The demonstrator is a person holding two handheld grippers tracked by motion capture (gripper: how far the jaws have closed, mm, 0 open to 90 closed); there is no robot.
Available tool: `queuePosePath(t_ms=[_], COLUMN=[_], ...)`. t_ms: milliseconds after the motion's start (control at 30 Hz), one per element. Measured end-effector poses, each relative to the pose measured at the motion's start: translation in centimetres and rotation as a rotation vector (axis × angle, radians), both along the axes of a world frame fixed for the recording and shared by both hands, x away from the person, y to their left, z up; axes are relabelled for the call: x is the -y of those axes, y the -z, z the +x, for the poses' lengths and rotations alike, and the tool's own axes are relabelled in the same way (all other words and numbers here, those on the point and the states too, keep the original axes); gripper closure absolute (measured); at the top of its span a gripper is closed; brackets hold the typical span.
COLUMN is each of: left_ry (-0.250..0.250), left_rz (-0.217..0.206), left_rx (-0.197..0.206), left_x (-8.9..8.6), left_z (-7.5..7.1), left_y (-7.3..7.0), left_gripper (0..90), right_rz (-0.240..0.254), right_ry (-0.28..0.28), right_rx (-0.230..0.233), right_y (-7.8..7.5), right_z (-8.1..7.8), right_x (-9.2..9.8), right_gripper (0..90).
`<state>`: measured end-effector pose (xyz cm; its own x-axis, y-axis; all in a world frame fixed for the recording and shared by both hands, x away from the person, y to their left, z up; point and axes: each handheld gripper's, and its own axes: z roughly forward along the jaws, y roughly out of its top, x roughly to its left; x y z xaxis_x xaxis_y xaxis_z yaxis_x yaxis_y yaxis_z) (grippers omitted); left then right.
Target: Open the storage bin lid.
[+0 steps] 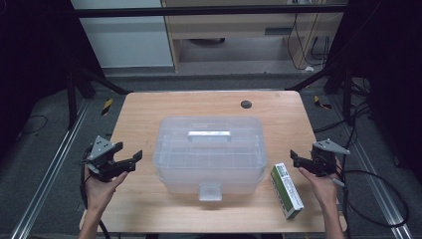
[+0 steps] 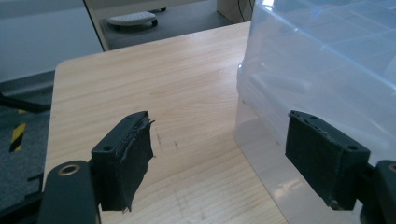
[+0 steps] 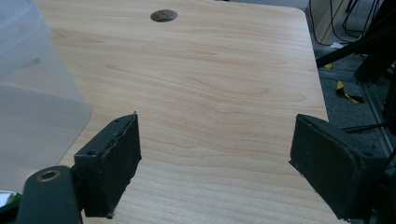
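We see a clear plastic storage box with its lid on, sitting in the middle of the wooden worktop. Its long axis runs left to right across the worktop, the grey handle on the lid lies along that same axis, and the front latch points toward the person.

We hold the left tongs just off the box's left end, jaws spread wide and gripping nothing. The right tongs hover near the box's right end, also wide open and empty. A green and white carton lies flat on the worktop between the box and the right hand, its long axis running roughly front to back, slightly slanted.

The high view gives us the handle, latch and carton together. The left gripper view brings the box's translucent wall close, with its right jaw standing in front of the lower corner. The right gripper view shows only a curved edge of the box at the far left, and a round dark grommet hole near the far edge of the worktop.

Bare wood lies open on both sides of the box and behind it. The carton sits near the front right corner of the worktop.
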<state>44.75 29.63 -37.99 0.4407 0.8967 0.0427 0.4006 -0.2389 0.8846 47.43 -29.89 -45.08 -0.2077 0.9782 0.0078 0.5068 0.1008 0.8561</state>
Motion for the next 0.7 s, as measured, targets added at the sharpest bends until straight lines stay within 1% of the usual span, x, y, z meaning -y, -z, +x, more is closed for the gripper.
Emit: queuePosePath(t_ms=[67,100,133,167,200,233,300,400,433,467,500,567,600,667,700], left_ry=[0.012,0.012,0.022,0.022,0.033,0.043,0.047,0.064,0.077,0.077,0.089,0.114,0.114,0.16,0.17], left_rz=[0.013,0.013,0.018,0.018,0.022,0.039,0.047,0.079,0.095,0.095,0.115,0.127,0.127,0.154,0.16], left_rx=[0.013,0.013,0.028,0.028,0.033,0.036,0.038,0.048,0.051,0.051,0.062,0.069,0.069,0.067,0.067], left_x=[0.2,0.2,0.4,0.4,0.6,0.8,1.0,1.3,1.5,1.5,1.9,2.3,2.3,2.8,3.0], left_z=[-0.1,-0.1,-0.1,-0.1,-0.1,0.0,0.0,0.2,0.3,0.3,0.3,0.3,0.3,0.4,0.5], left_y=[-0.7,-0.7,-1.4,-1.4,-1.7,-2.2,-2.5,-3.4,-4.0,-4.0,-4.6,-5.2,-5.2,-5.9,-6.1], left_gripper=[21.9,21.9,21.9,21.9,21.9,21.9,21.9,21.9,21.9,21.9,21.9,21.9,22.0,22.2,22.2], right_rz=[-0.005,-0.005,-0.008,-0.007,-0.007,-0.009,-0.013,-0.018,-0.019,-0.02,-0.024,-0.032,-0.032,-0.029,-0.028], right_ry=[0.0,0.0,-0.001,-0.001,-0.001,-0.003,-0.002,0.001,0.0,-0.001,-0.004,-0.005,-0.008,-0.011,-0.013], right_rx=[0.0,0.0,-0.002,-0.004,-0.004,-0.002,-0.003,-0.011,-0.012,-0.014,-0.016,-0.016,-0.017,-0.014,-0.014], right_y=[-0.1,-0.1,-0.1,-0.2,-0.2,-0.1,-0.1,0.1,0.1,0.2,0.2,0.2,0.2,0.2,0.1], right_z=[0.0,0.0,0.0,-0.1,-0.1,-0.2,-0.2,0.0,0.0,0.0,0.0,0.0,0.0,0.0,0.0], right_x=[0.0,0.0,0.0,0.0,0.0,0.0,0.1,0.1,0.1,0.1,0.1,0.0,-0.1,-0.1,-0.1], right_gripper=[16.4,16.4,16.3,16.2,16.2,16.2,16.2,16.2,16.2,16.1,16.1,16.1,16.0,15.9,15.9])
